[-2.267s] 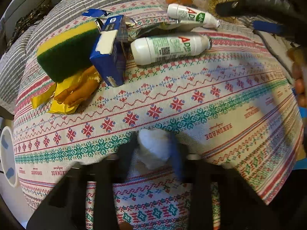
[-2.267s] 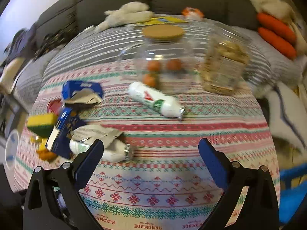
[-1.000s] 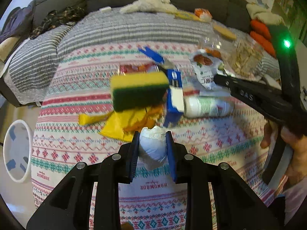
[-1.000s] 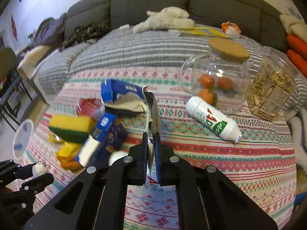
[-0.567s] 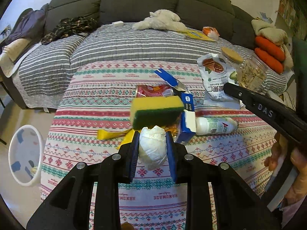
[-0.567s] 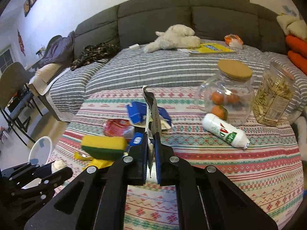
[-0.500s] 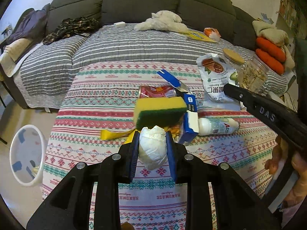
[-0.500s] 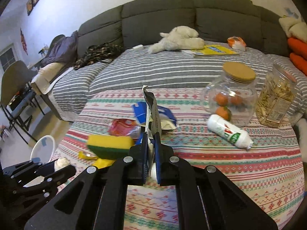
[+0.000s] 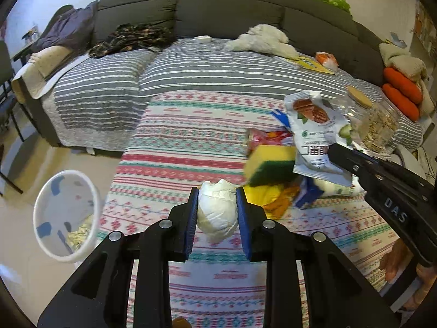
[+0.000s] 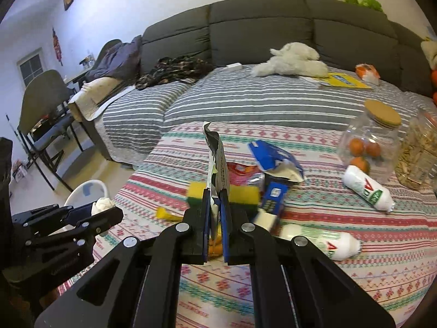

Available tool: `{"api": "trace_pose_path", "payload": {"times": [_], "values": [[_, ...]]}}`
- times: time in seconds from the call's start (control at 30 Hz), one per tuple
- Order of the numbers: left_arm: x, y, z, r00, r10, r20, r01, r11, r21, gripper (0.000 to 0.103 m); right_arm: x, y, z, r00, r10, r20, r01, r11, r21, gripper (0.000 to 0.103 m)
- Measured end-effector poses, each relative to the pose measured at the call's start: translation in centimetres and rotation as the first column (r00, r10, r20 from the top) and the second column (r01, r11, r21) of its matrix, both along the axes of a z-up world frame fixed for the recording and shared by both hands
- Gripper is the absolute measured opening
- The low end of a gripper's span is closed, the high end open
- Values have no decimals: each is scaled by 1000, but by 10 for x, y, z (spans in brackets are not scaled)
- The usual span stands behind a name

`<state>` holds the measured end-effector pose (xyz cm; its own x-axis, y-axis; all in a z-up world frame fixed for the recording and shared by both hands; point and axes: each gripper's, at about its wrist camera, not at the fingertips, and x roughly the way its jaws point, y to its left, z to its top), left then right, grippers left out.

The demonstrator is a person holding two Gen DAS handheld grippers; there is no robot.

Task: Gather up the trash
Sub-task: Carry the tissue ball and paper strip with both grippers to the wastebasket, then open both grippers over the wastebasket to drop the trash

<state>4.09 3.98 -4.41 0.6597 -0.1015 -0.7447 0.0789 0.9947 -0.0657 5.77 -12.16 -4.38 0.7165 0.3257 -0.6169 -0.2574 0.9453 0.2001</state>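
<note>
Carrying trash toward the white bin (image 9: 65, 216) on the floor, the left gripper (image 9: 217, 213) is pinching a crumpled tissue (image 9: 217, 214) between narrowly parted fingers, while the right gripper (image 10: 215, 213) is clamping a flat snack wrapper (image 10: 217, 161) above the counter (image 9: 191, 142).

White tissue wad (image 9: 217, 210), yellow/green sponge (image 9: 269, 164), grey striped blanket (image 9: 218, 73), white bin (image 9: 65, 213).
</note>
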Motion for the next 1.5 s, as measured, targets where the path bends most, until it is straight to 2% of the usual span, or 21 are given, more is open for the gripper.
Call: {"api": "trace_pose_path", "payload": {"times": [0.3,0.5,0.67,0.77,0.9,1.03,1.1,1.23,1.47,1.5], "values": [[1,68,3,990,141,-10,-141,990,-4,26,-11,50,5,995,97,20,-97,995,7,7],[0,117,7,968,251,-23,-251,968,-11,26,-17,84,4,986,165,11,-165,986,35,7],[3,160,11,935,356,6,-356,934,44,26,-21,118,-1,976,218,0,-218,975,38,7],[6,187,5,911,411,-16,-410,911,41,33,-20,140,-5,971,241,-11,-240,969,64,7],[-1,222,6,862,505,-31,-506,863,-7,64,-15,172,-7,962,272,-17,-269,959,88,7],[-13,239,20,851,526,-7,-525,849,-49,68,-13,206,-6,952,307,-13,-305,948,88,7],[-21,247,29,834,551,19,-549,834,-61,73,-13,220,-7,948,317,-16,-315,945,87,7],[-32,261,44,808,585,60,-580,810,-84,75,-7,249,-12,941,338,-34,-334,938,90,7],[-44,287,52,770,634,72,-626,773,-107,78,1,294,-20,927,371,-53,-367,928,68,7],[-45,290,52,762,643,75,-635,765,-105,78,1,298,-20,926,373,-54,-370,927,66,10]]}}
